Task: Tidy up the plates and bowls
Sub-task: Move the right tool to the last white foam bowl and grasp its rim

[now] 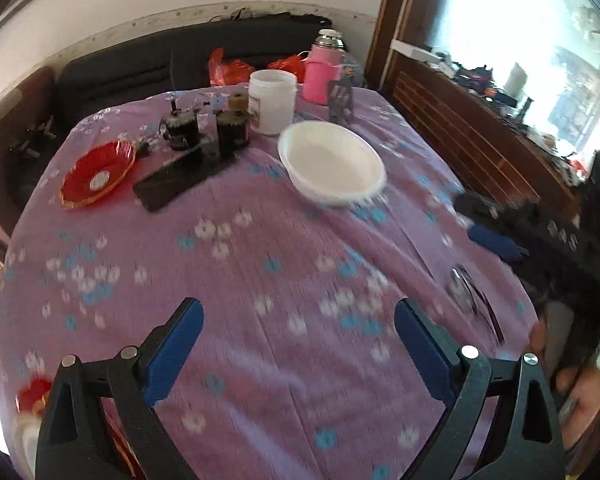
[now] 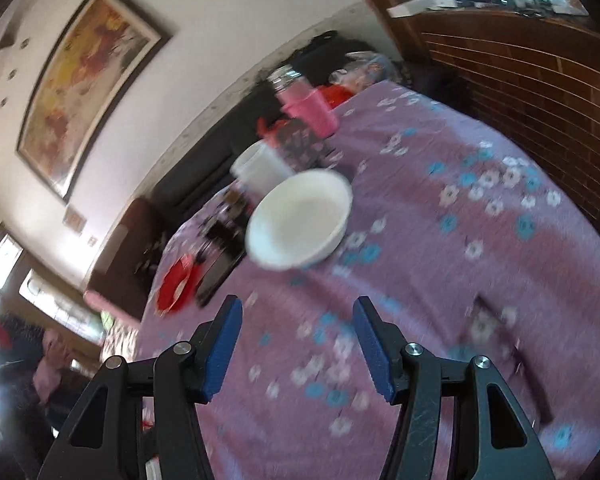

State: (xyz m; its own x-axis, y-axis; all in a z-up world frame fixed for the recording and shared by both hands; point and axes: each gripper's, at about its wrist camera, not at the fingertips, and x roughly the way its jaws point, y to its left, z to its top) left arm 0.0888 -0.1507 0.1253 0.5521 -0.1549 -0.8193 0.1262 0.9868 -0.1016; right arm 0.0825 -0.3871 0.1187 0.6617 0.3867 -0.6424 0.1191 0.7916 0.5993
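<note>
White bowl (image 1: 332, 162) sat untouched on worktop (image 1: 260, 280); both tools, left (image 1: 298, 344) and right (image 2: 298, 348), spread empty. Approach step; next needs closing on its rim.

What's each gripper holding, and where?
Nothing: left gripper and right gripper are both open and empty above the tablecloth.

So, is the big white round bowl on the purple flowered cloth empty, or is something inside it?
Empty, it appears. The big white round bowl stands upright, and both wrist views show only its plain white inside, though blurred.
</note>
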